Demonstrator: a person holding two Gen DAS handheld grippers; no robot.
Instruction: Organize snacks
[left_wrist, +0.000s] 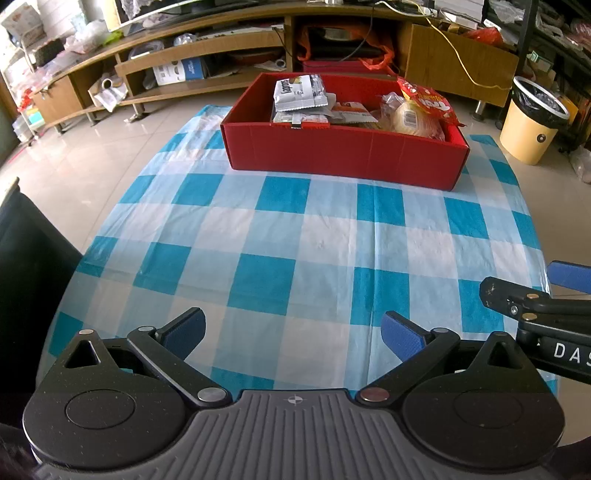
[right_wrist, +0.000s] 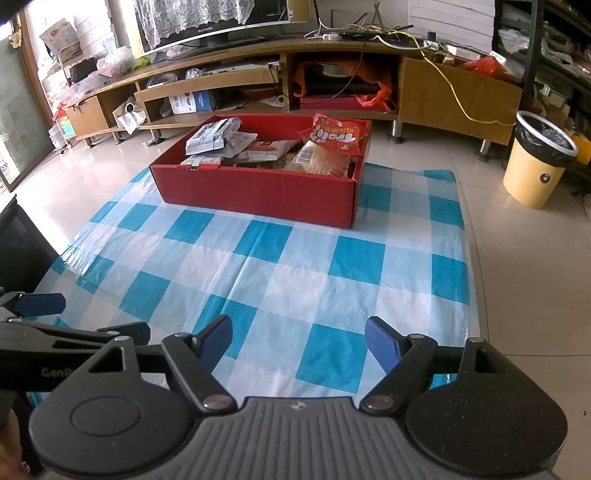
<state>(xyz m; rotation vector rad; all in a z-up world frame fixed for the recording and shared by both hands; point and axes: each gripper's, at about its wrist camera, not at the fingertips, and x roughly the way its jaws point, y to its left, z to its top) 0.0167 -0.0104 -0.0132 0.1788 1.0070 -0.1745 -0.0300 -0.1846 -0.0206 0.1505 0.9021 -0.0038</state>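
A red cardboard box (left_wrist: 343, 158) (right_wrist: 258, 192) stands at the far end of a blue-and-white checked cloth (left_wrist: 295, 251) (right_wrist: 295, 266). Snack packets fill it: a silver packet (left_wrist: 299, 92) (right_wrist: 214, 136) on the left, a red candy bag (left_wrist: 428, 99) (right_wrist: 334, 134) leaning at the right, a pale wrapped pack (left_wrist: 410, 118) (right_wrist: 314, 158) under it. My left gripper (left_wrist: 293, 332) hangs open over the near cloth, nothing between its blue pads. My right gripper (right_wrist: 297, 343) is open and empty too, beside the left; it also shows at the right edge of the left wrist view (left_wrist: 535, 291).
A long wooden TV stand (right_wrist: 332, 74) with cluttered shelves runs behind the box. A yellow waste bin (left_wrist: 532, 122) (right_wrist: 535, 158) with a black liner stands at the right on the tiled floor. A dark object (left_wrist: 29, 266) sits at the cloth's left edge.
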